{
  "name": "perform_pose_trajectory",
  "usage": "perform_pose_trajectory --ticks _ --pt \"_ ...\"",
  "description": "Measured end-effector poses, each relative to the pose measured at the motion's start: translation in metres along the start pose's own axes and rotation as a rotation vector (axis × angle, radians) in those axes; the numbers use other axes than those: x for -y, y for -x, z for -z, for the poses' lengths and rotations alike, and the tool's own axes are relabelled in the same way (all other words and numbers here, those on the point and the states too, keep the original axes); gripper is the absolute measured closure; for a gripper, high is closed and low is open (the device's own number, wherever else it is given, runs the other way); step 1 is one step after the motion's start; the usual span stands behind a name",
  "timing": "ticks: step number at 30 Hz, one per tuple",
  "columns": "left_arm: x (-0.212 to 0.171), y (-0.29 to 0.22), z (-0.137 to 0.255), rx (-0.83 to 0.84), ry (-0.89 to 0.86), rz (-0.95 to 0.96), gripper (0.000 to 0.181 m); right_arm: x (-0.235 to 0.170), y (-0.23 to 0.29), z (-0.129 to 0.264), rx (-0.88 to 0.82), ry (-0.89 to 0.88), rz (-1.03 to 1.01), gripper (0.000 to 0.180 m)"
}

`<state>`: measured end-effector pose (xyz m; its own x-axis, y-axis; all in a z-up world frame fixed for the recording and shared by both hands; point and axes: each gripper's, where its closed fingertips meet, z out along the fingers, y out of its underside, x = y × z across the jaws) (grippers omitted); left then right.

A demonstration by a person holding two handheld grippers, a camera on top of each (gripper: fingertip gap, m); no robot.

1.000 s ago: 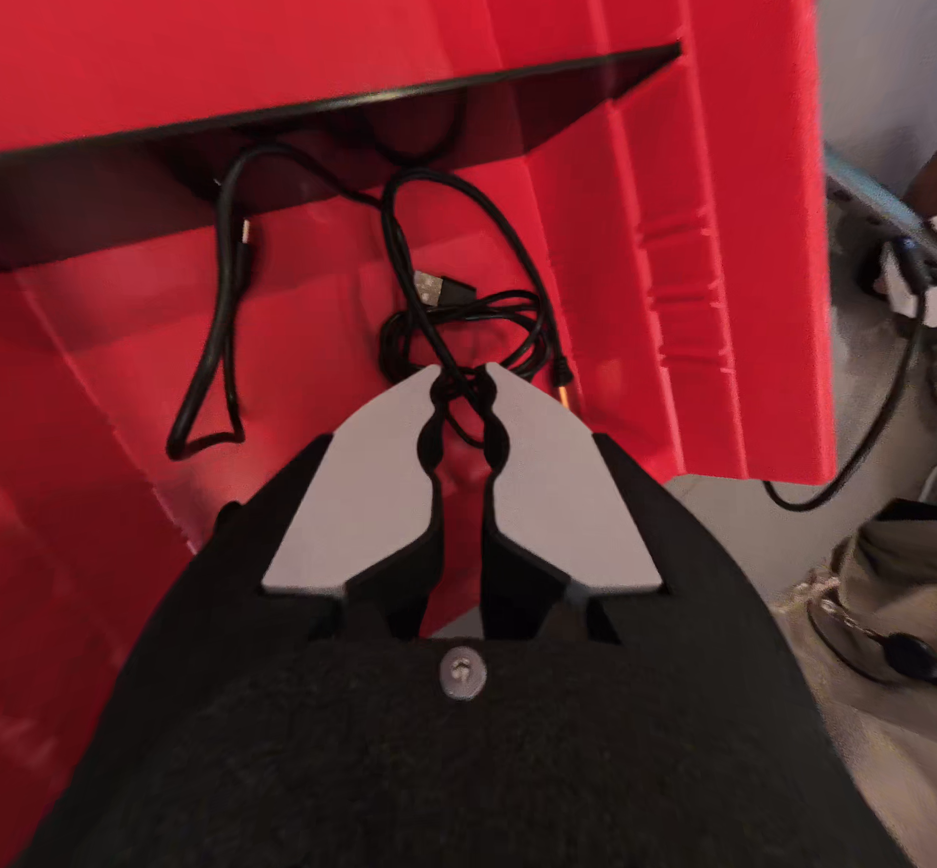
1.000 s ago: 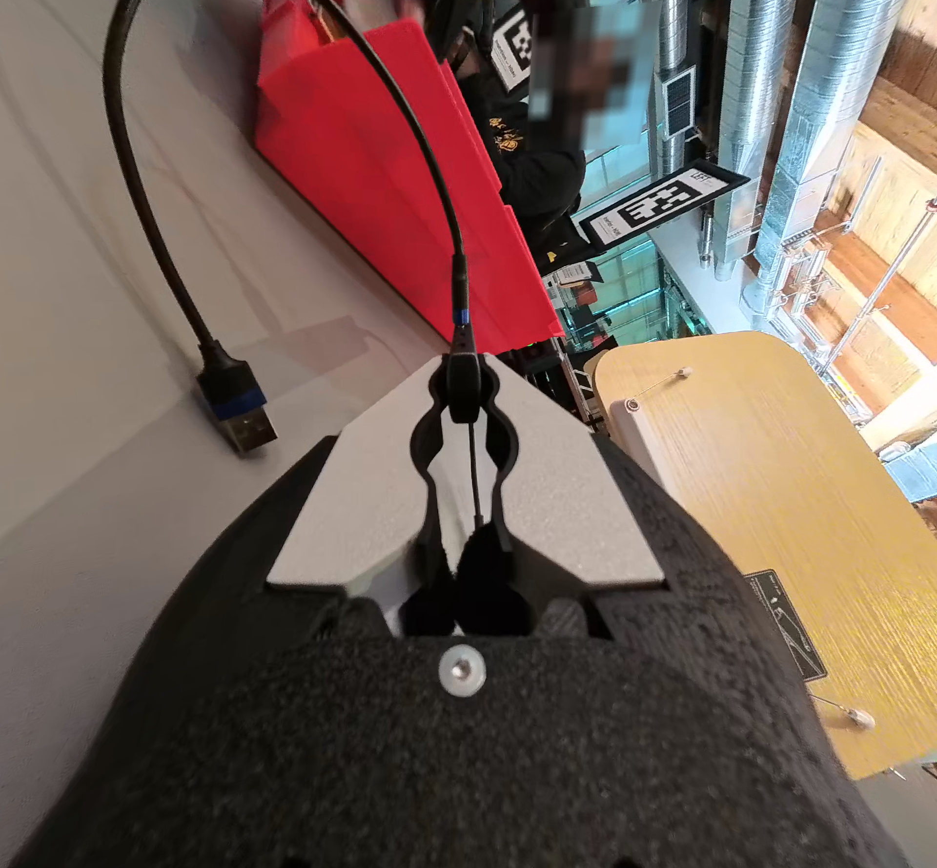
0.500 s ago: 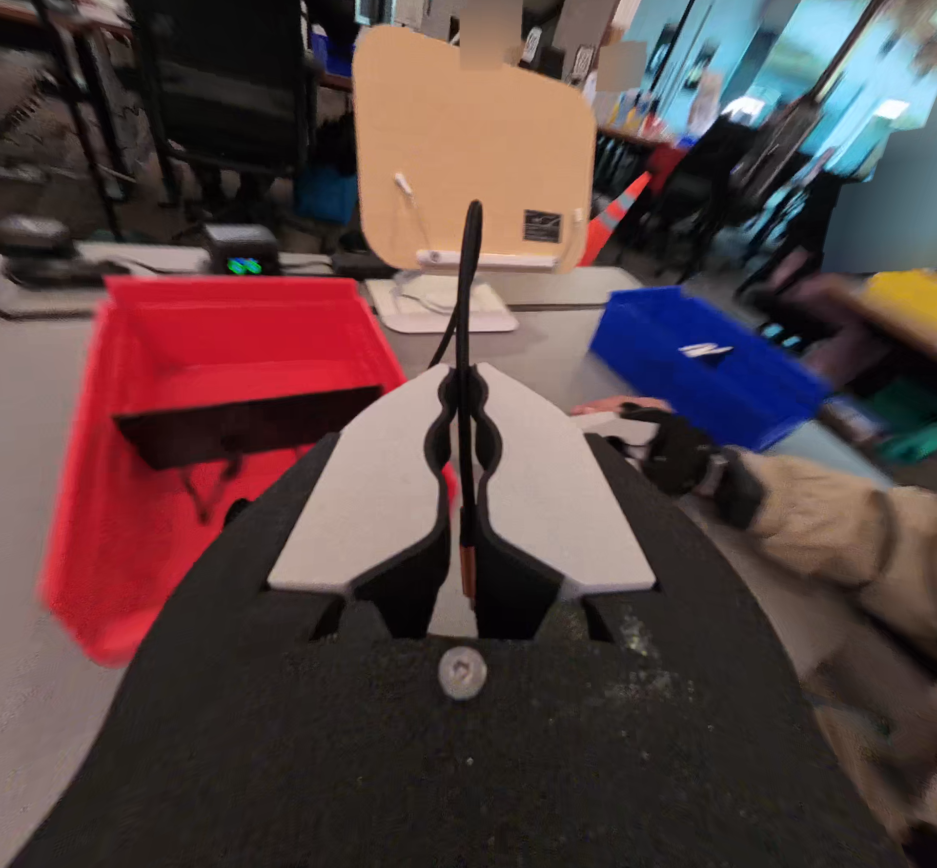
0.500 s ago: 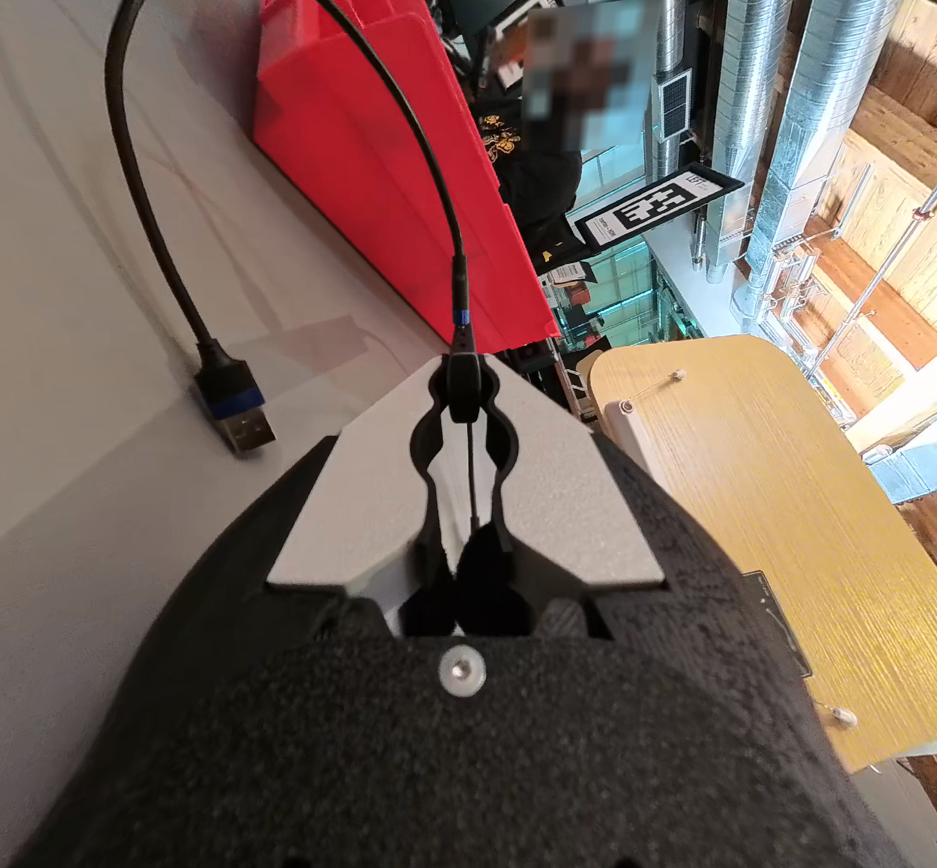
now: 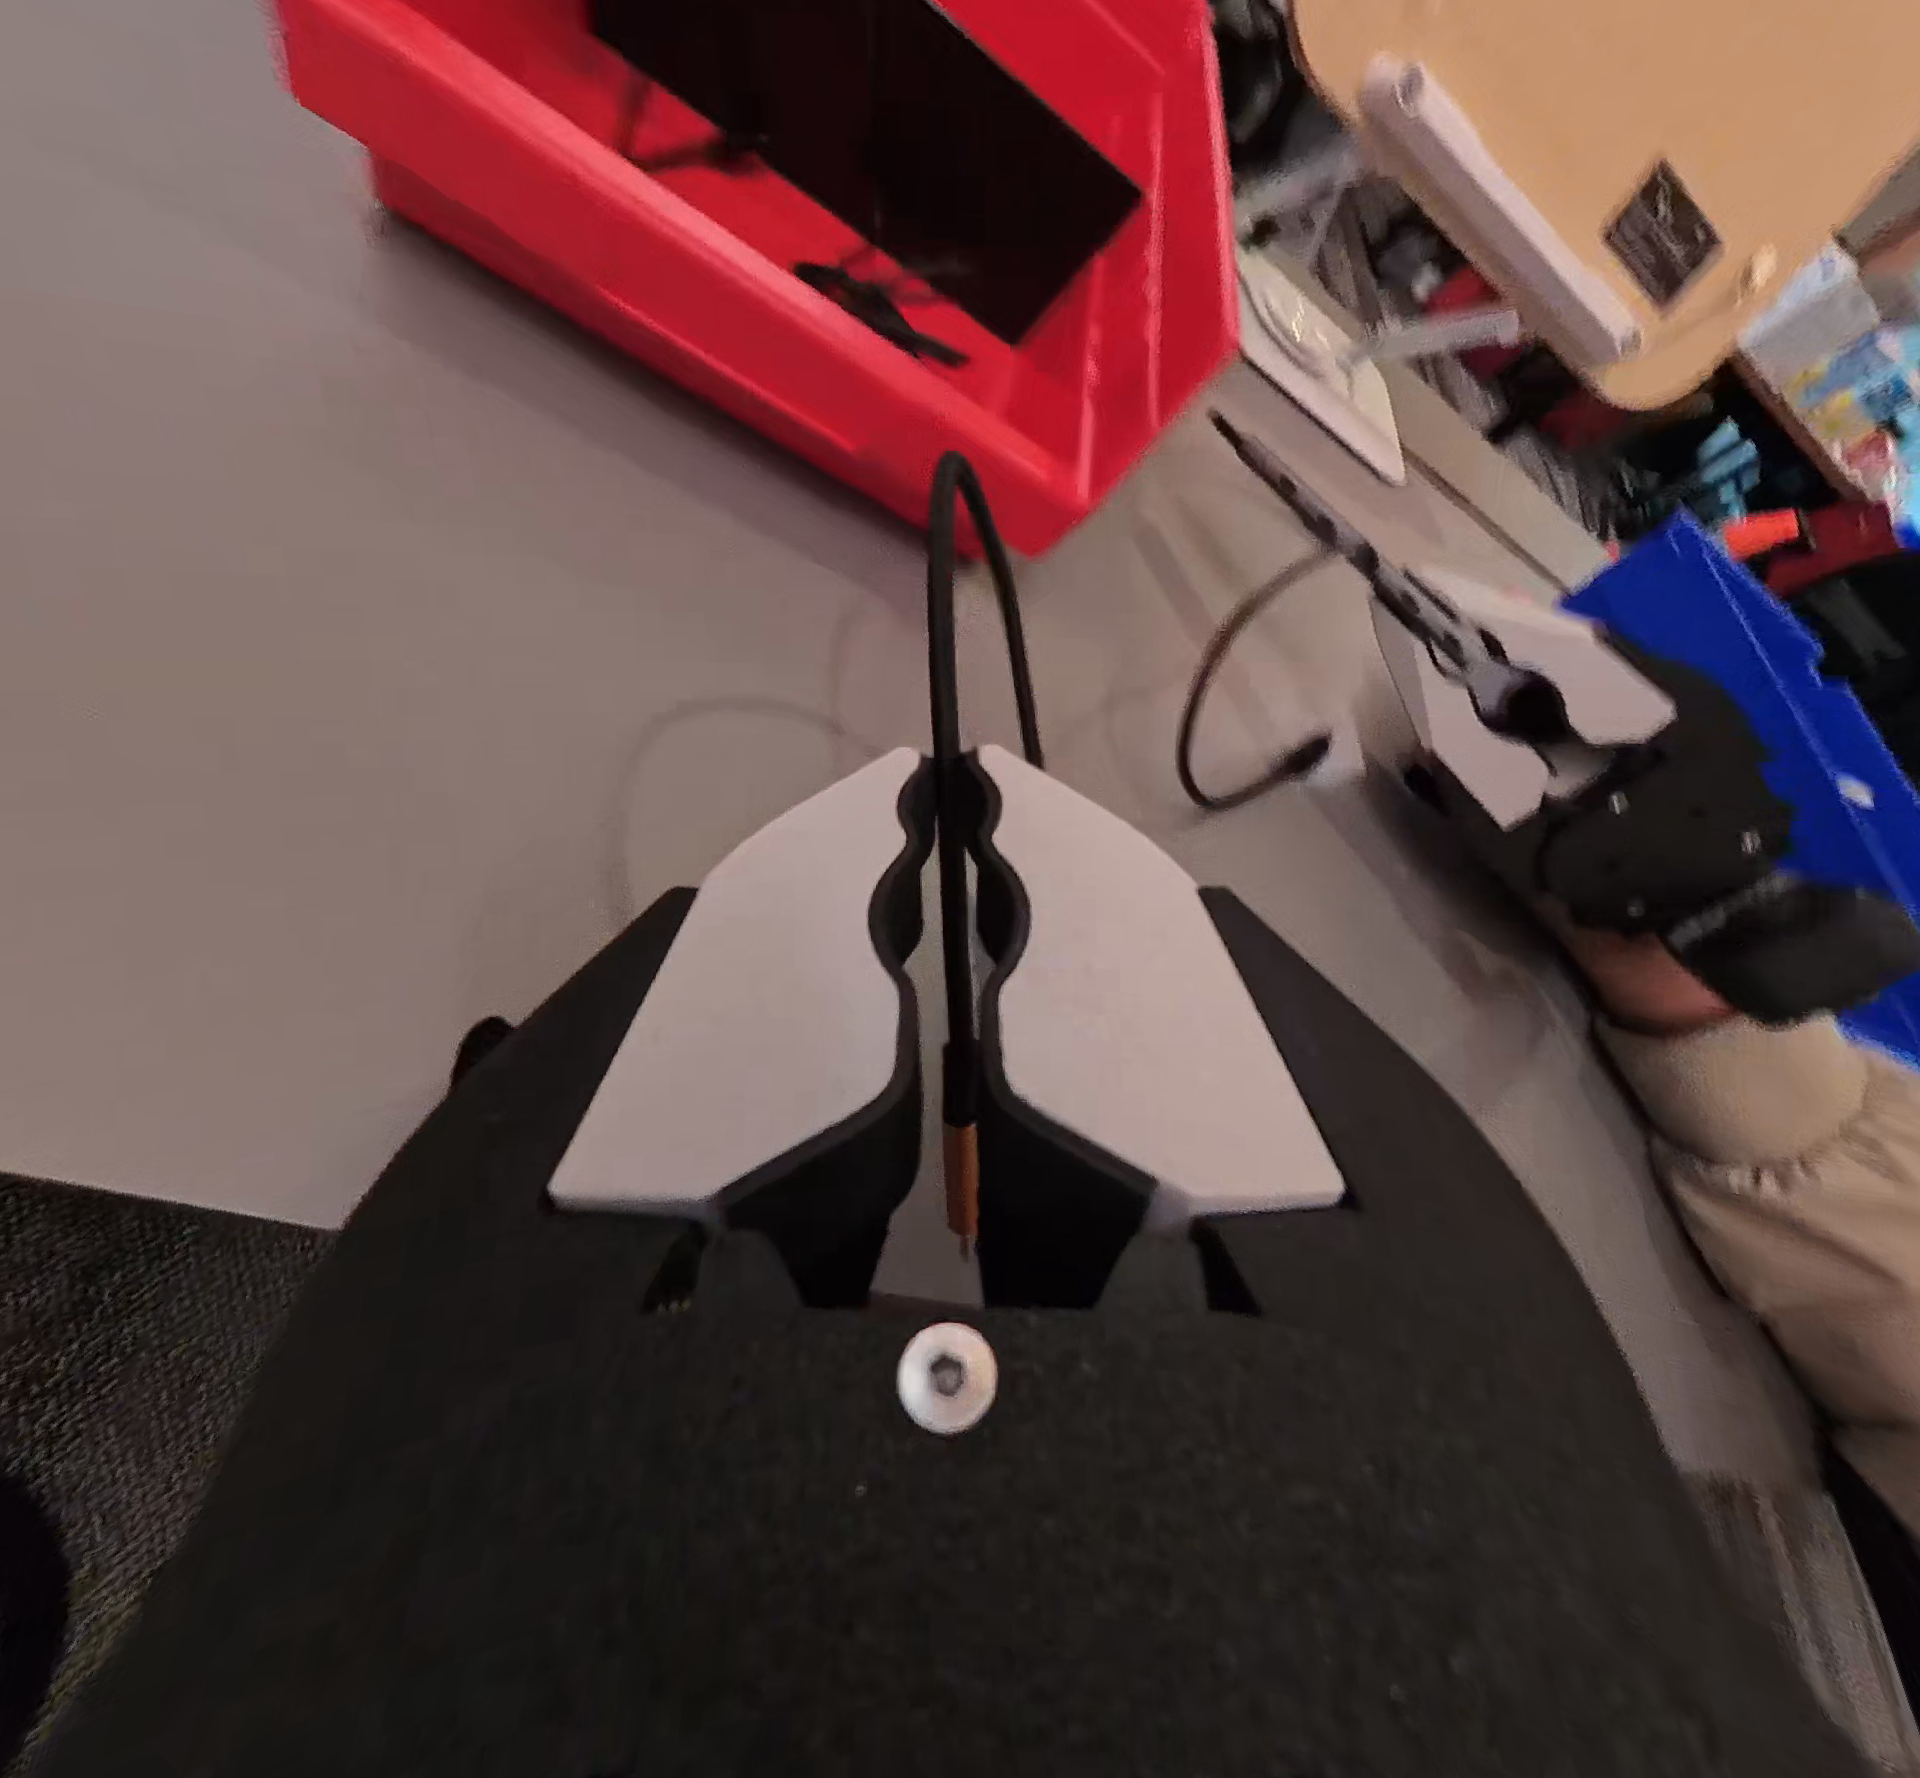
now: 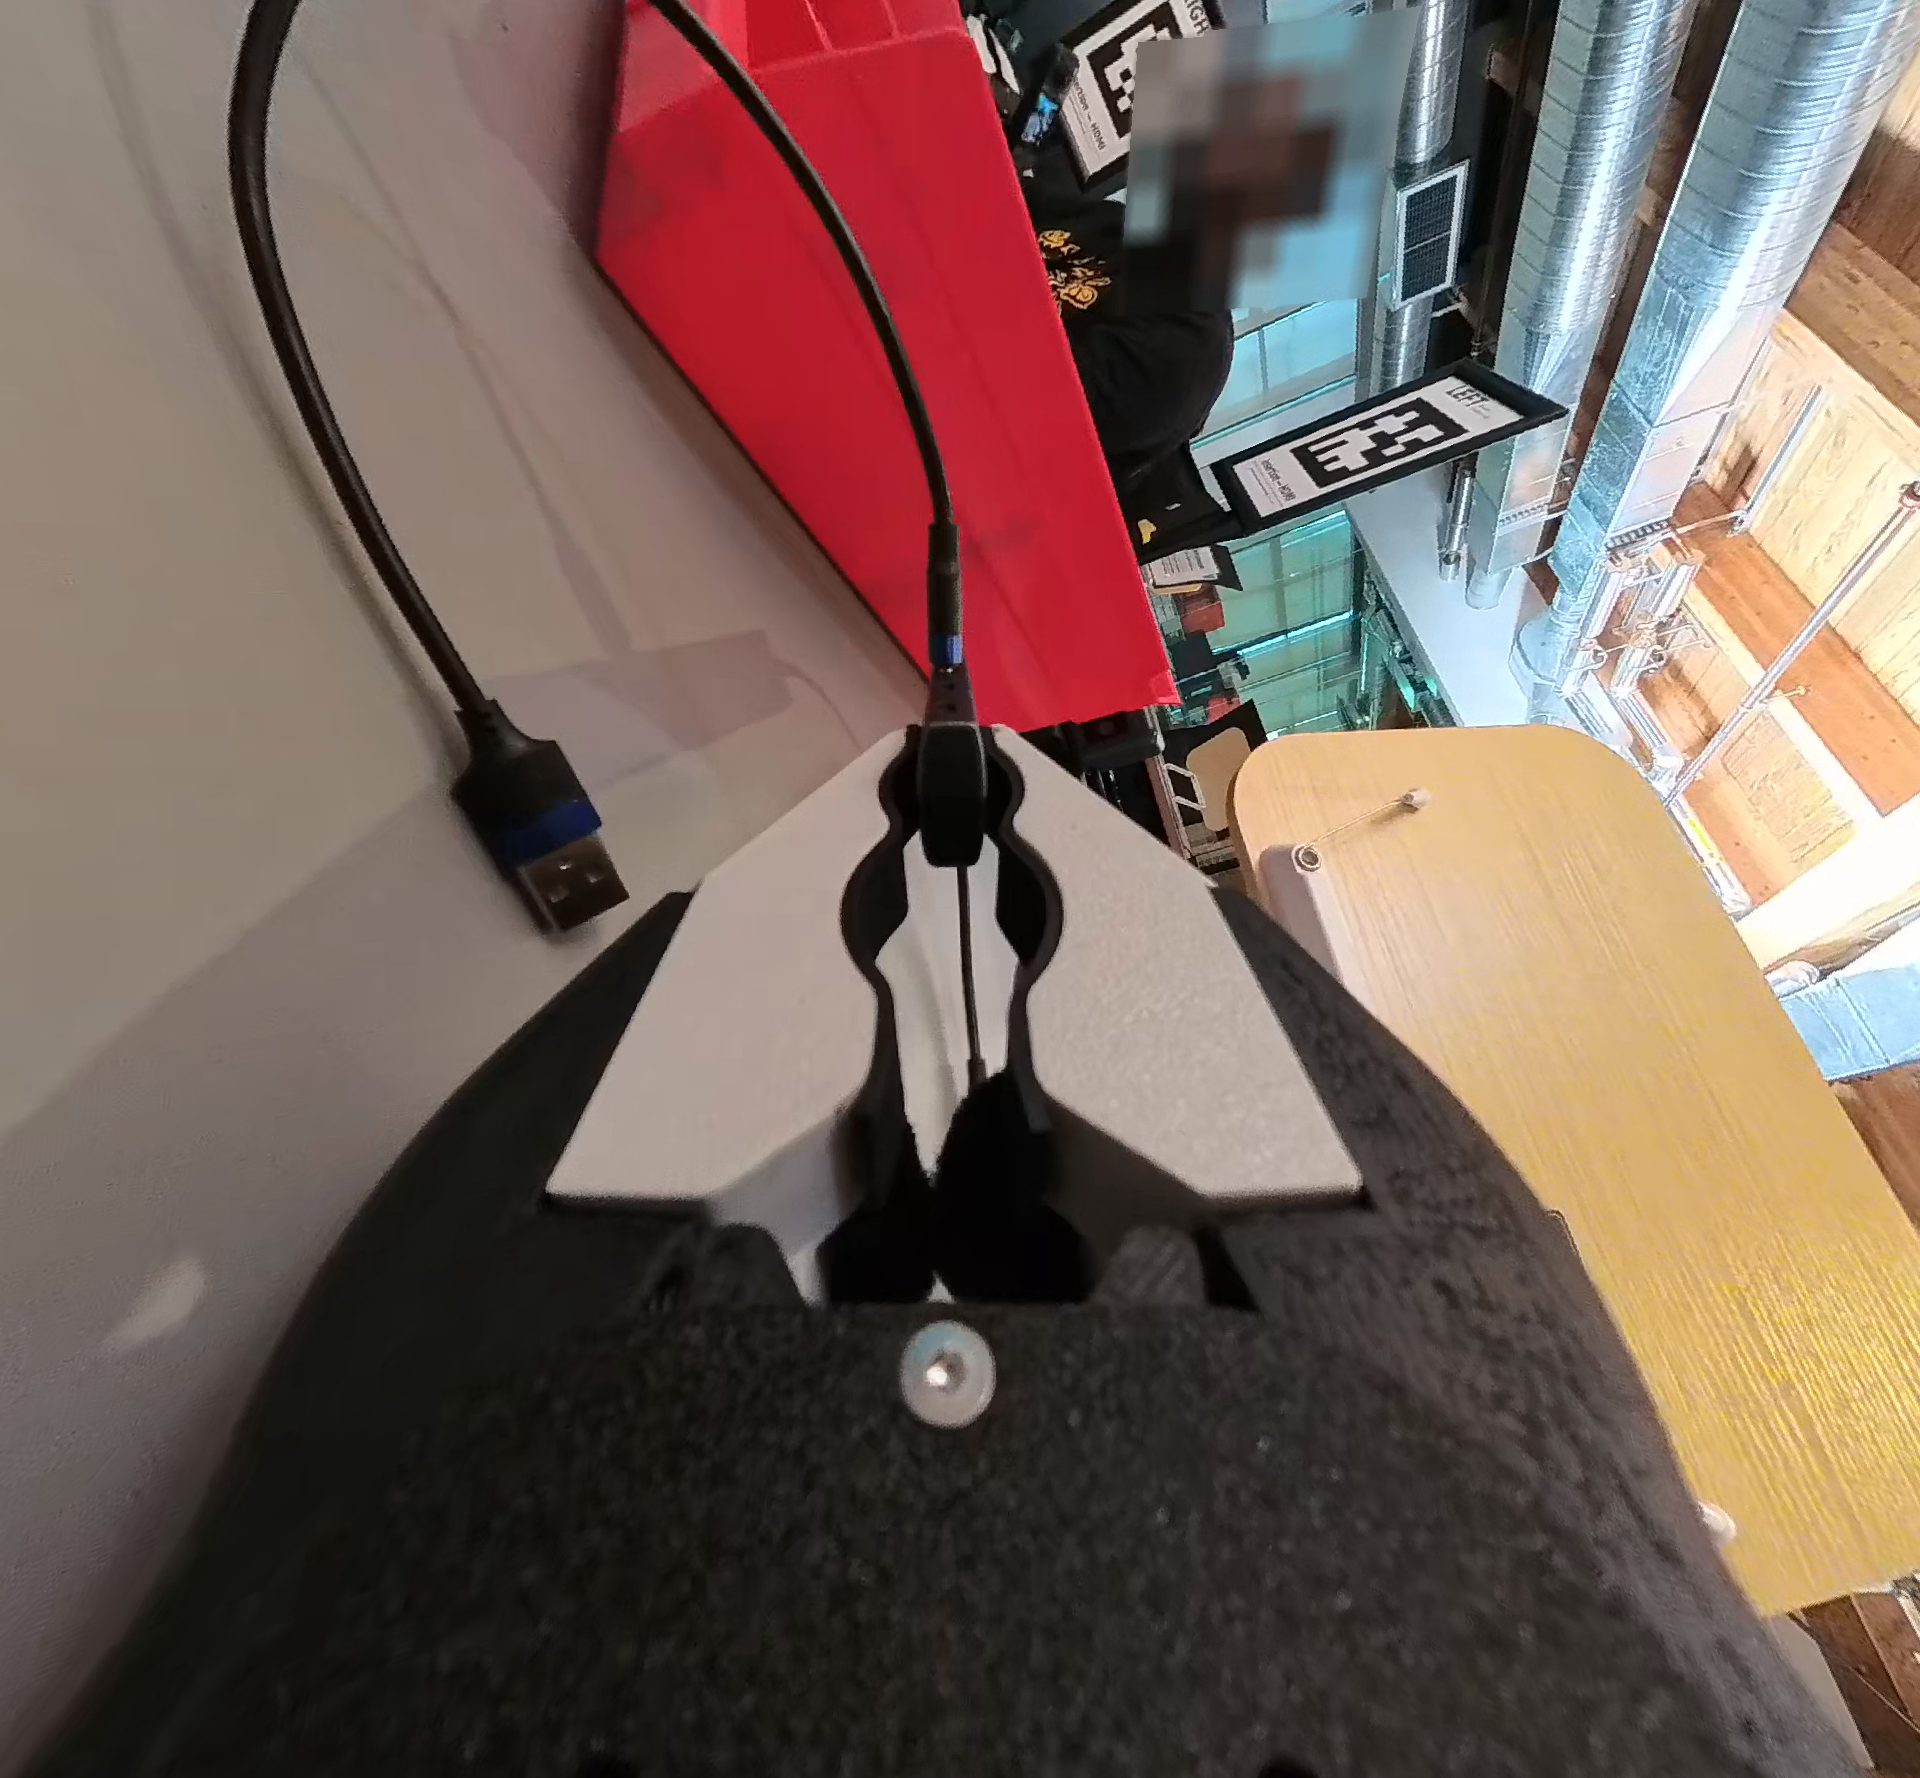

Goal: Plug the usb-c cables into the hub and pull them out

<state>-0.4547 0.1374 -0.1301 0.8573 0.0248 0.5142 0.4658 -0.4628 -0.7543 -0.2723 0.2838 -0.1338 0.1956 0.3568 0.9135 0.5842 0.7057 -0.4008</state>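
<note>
My left gripper is shut on a thin black usb-c cable. The cable arches up past the fingertips and drops behind them. Its copper-coloured plug points back between the fingers toward the camera. My right gripper is shut on the black hub, seen edge-on at the fingertips. The hub's lead loops over to a blue-banded USB-A plug lying on the table. In the left wrist view the right gripper is off to the right, level with my left one.
A red bin with more black cables stands on the grey table ahead; it also shows in the right wrist view. A blue bin is at the right. A wooden board stands beyond. A sleeve is lower right. My right fingertips sit around 25 cm from my left ones.
My left gripper has lifted the cable out of the red bin and drawn back over the table, now looking down at it. The right gripper has held almost still with the hub.
</note>
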Motion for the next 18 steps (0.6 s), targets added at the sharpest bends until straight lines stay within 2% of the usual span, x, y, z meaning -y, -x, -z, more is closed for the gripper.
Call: perform_pose_trajectory --ticks 2,4,6,7,8,9,12,14,16,18 --pt "-0.025 -0.018 -0.003 -0.044 0.098 -0.055 0.166 0.0 0.001 0.0 0.003 0.001 0.001 0.17" --pt "-0.048 -0.031 -0.003 -0.064 0.2 -0.151 0.14 -0.001 0.001 0.0 0.005 0.002 0.002 0.17" --pt "-0.052 -0.035 0.0 -0.082 0.237 -0.331 0.116 -0.001 0.001 0.0 0.007 0.005 0.002 0.17" --pt "-0.049 -0.033 0.002 -0.093 0.25 -0.455 0.115 -0.002 0.002 0.0 0.008 0.007 0.002 0.17" --pt "-0.047 -0.033 0.006 -0.129 0.269 -0.581 0.128 -0.002 0.002 -0.001 0.01 0.008 0.002 0.17" --pt "-0.048 -0.039 0.011 -0.225 0.298 -0.692 0.135 -0.003 0.002 -0.001 0.011 0.009 0.002 0.17" --pt "-0.063 -0.058 0.033 -0.584 0.447 -0.961 0.137 -0.002 0.004 -0.002 0.021 0.009 0.009 0.17" --pt "-0.079 -0.061 0.047 -0.81 0.568 -1.097 0.138 -0.002 0.006 -0.002 0.027 0.009 0.016 0.17" --pt "-0.085 -0.06 0.043 -0.932 0.637 -1.193 0.139 -0.002 0.007 -0.002 0.032 0.009 0.023 0.17" --pt "-0.093 -0.06 0.039 -1.066 0.702 -1.216 0.149 -0.002 0.008 -0.002 0.037 0.007 0.024 0.17"
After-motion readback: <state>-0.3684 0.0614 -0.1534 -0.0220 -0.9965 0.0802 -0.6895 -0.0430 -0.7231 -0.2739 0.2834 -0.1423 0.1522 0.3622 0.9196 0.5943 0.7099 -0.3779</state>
